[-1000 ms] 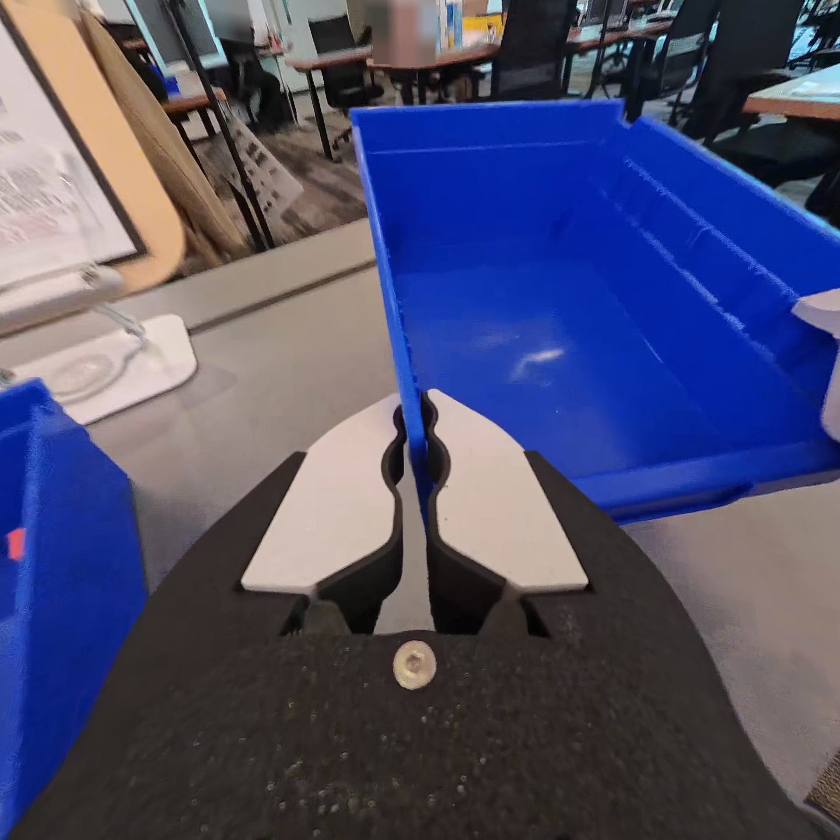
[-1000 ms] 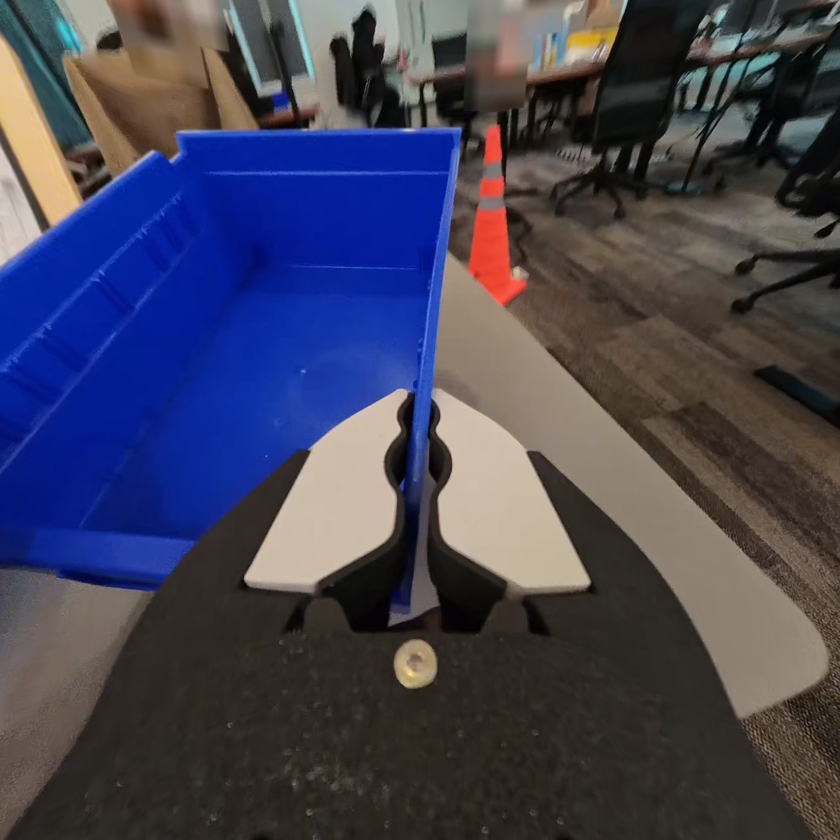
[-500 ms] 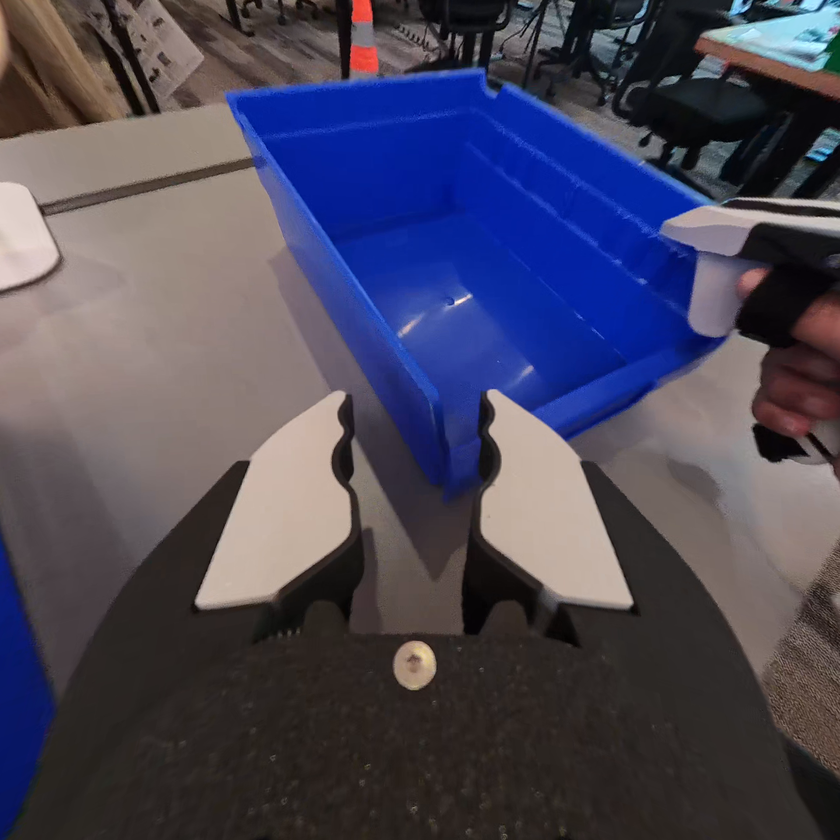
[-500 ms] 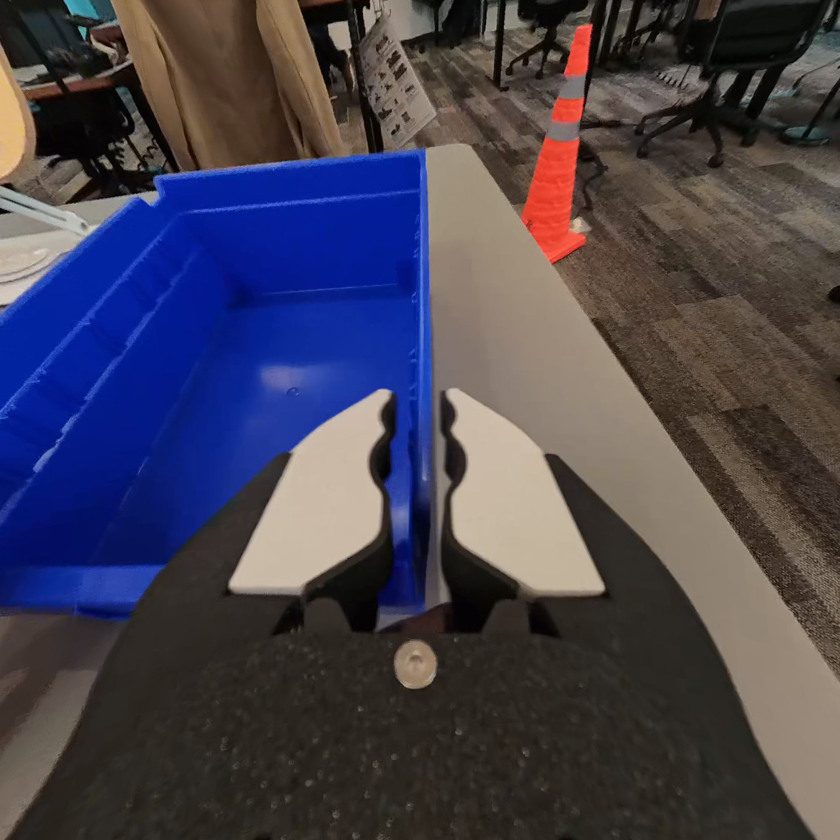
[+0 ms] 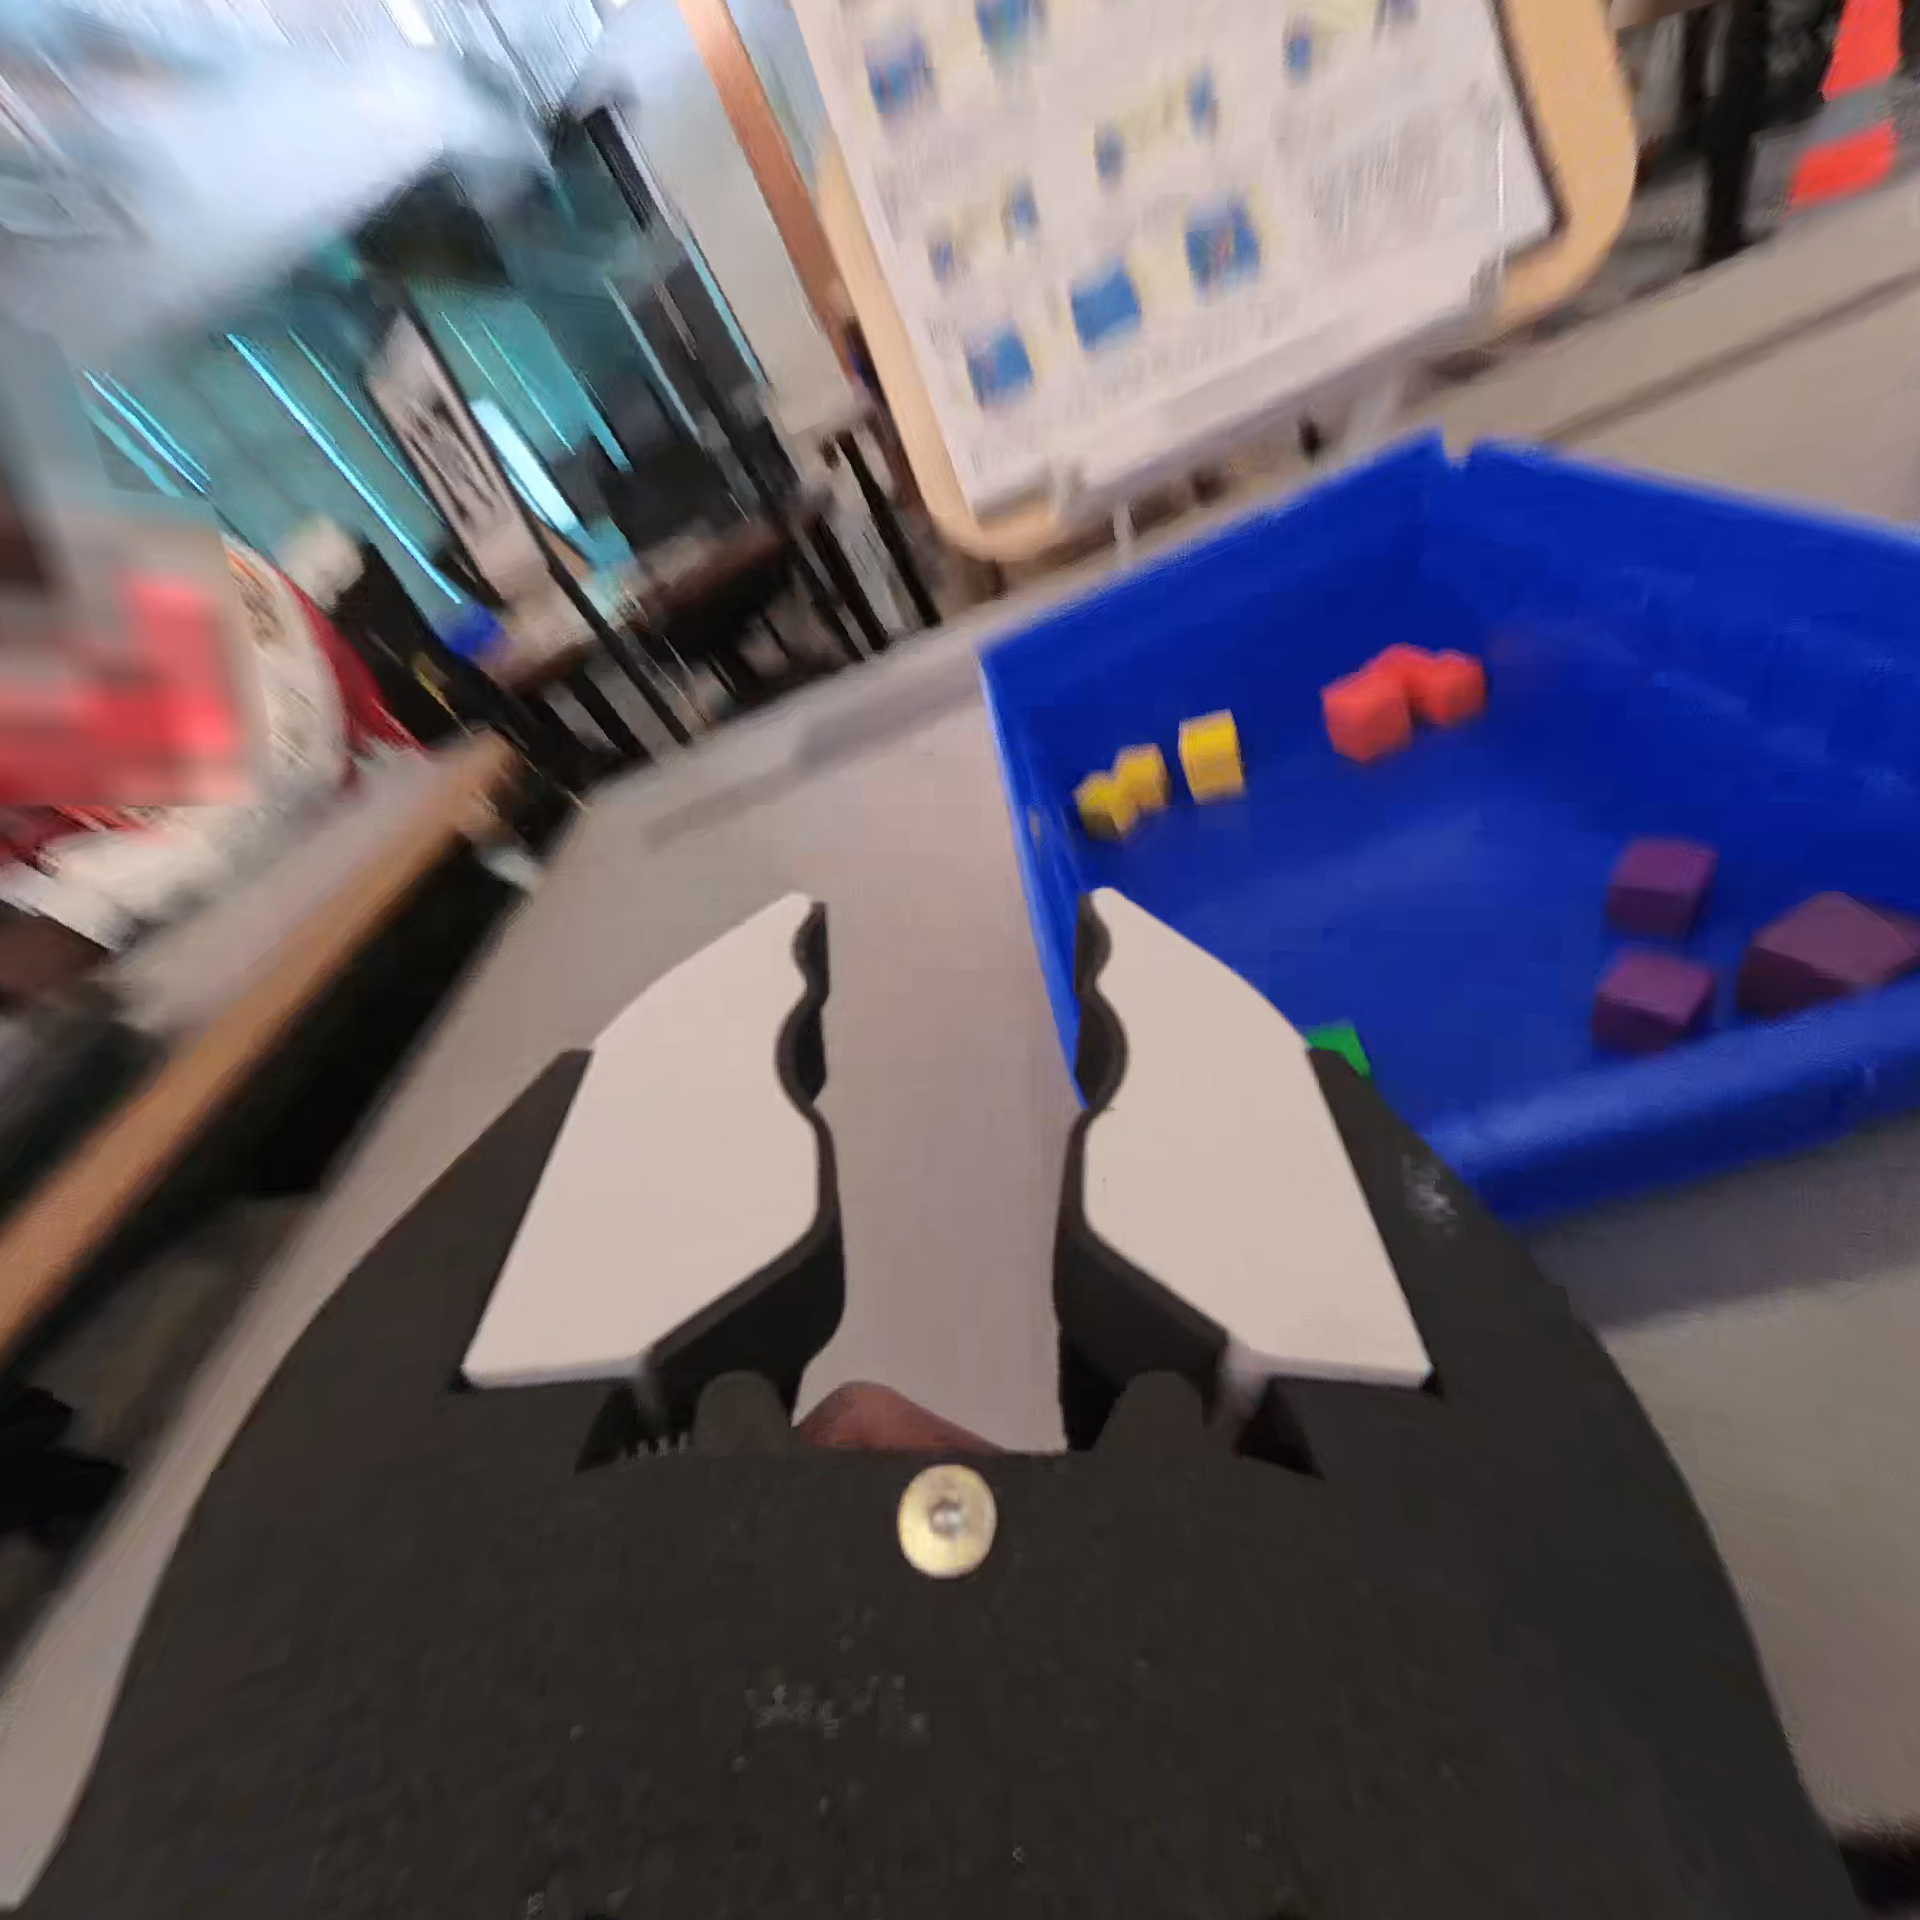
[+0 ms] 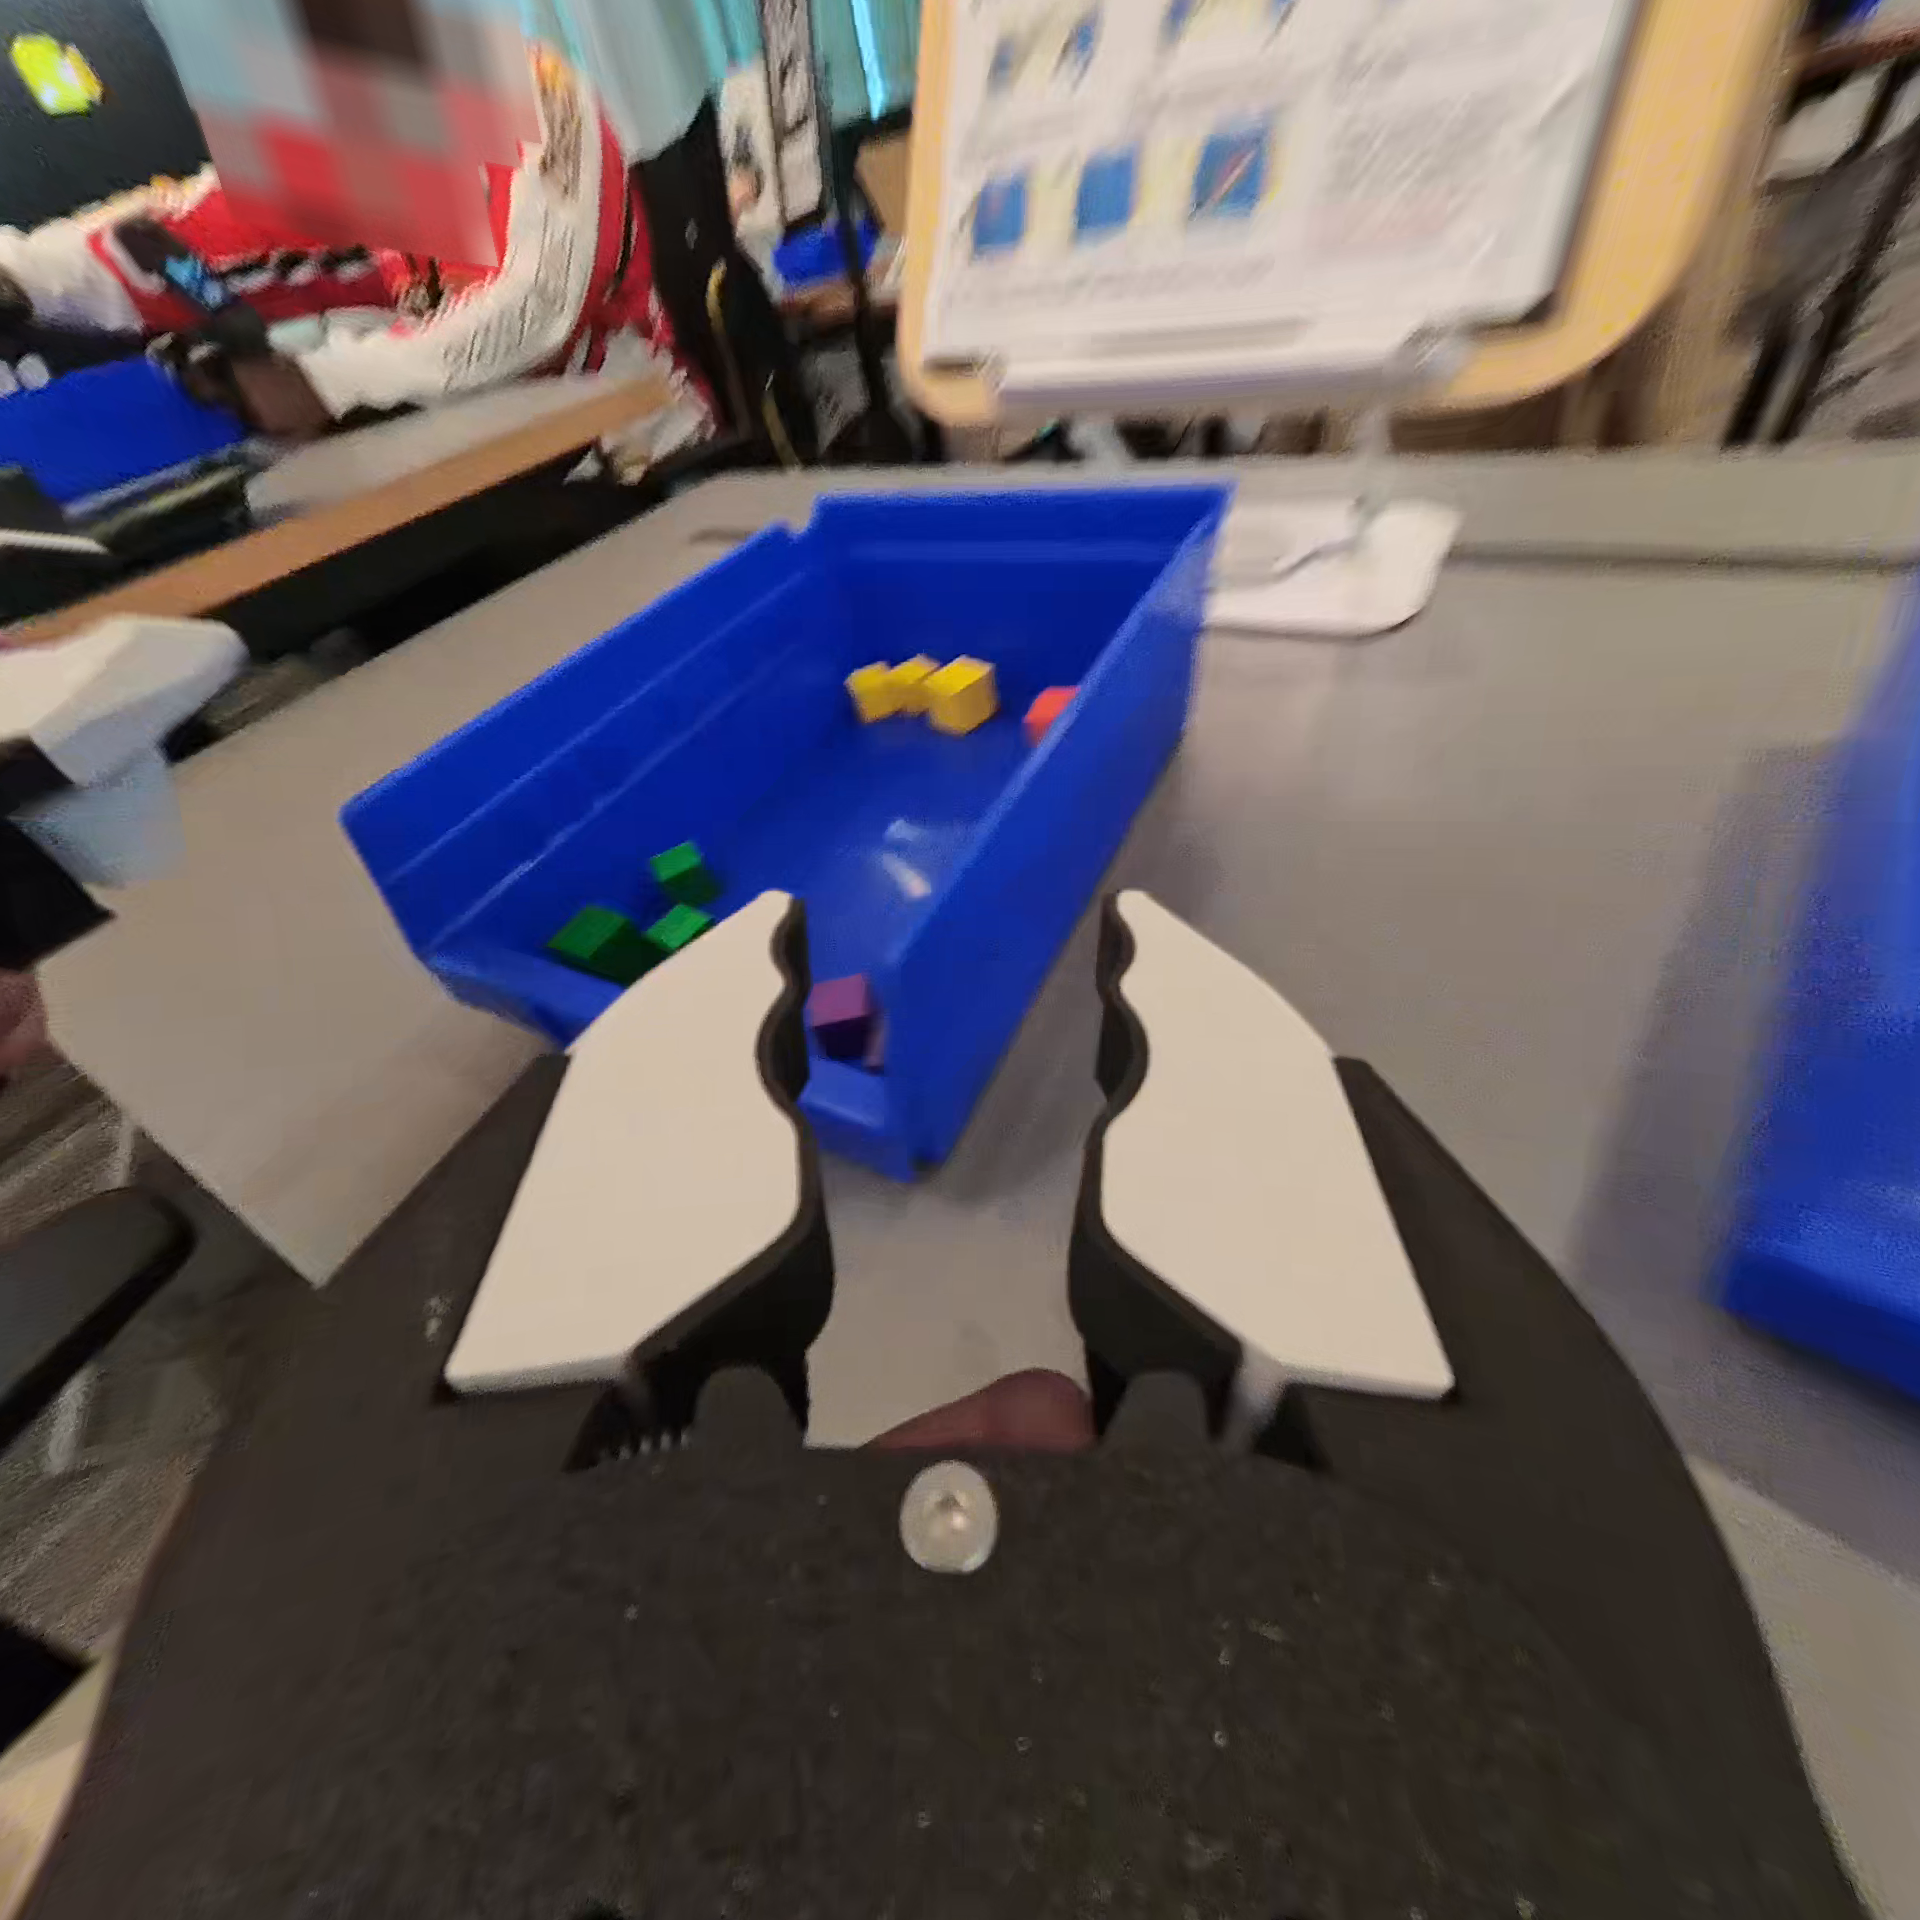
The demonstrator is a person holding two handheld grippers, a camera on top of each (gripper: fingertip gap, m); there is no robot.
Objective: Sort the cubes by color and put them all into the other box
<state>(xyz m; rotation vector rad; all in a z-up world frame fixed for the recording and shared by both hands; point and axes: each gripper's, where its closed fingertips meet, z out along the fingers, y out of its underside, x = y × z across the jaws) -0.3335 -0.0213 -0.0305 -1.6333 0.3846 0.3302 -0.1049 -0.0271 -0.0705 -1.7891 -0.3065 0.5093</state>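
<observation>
Cubes (image 6: 961, 694) lie grouped by colour in the blue box (image 6: 1081, 831) on the grey table (image 6: 1455, 883). Both the left gripper (image 5: 951, 925) and right gripper (image 6: 951, 914) hang spread apart, empty and touching nothing. Writing on the far poster board (image 6: 1247, 156) is too blurred to read.

The left gripper (image 5: 948, 940) — two pale grey flat fingers with scalloped black inner pads on a black textured body — holds its jaws parted, nothing between them, tips pointing toward 12 o'clock. A fingertip (image 5: 878, 1421) of the person shows just behind the jaw roots. The right gripper (image 6: 951, 935), built the same, is likewise spread and empty; part of the left one (image 6: 88, 717) appears at 9 o'clock in the right wrist view.
</observation>
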